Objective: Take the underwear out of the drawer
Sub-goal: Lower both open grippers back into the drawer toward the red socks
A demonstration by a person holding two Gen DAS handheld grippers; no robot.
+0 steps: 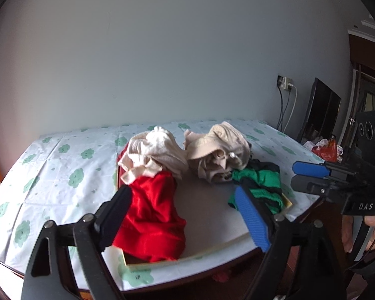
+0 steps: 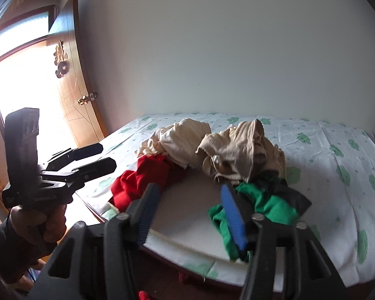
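Underwear heaped on a shallow tray [image 1: 187, 258] at the tabletop's near edge.
Red [image 1: 152, 215], cream [image 1: 155, 152], beige [image 1: 217, 150] and green [image 1: 260, 182] pieces; left gripper [image 1: 187, 215] and right gripper [image 2: 190, 212] spread, empty.

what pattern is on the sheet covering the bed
White with scattered green flower-like prints on the sheet; clearest in the right wrist view.

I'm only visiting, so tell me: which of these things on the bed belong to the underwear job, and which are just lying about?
Part of the job:
- red underwear
- two cream pieces
- green and black pair
- the shallow tray they lie on
- left gripper and right gripper, both open and holding nothing

Just lying about:
- flowered bedsheet
- wall socket and cables
- wooden door
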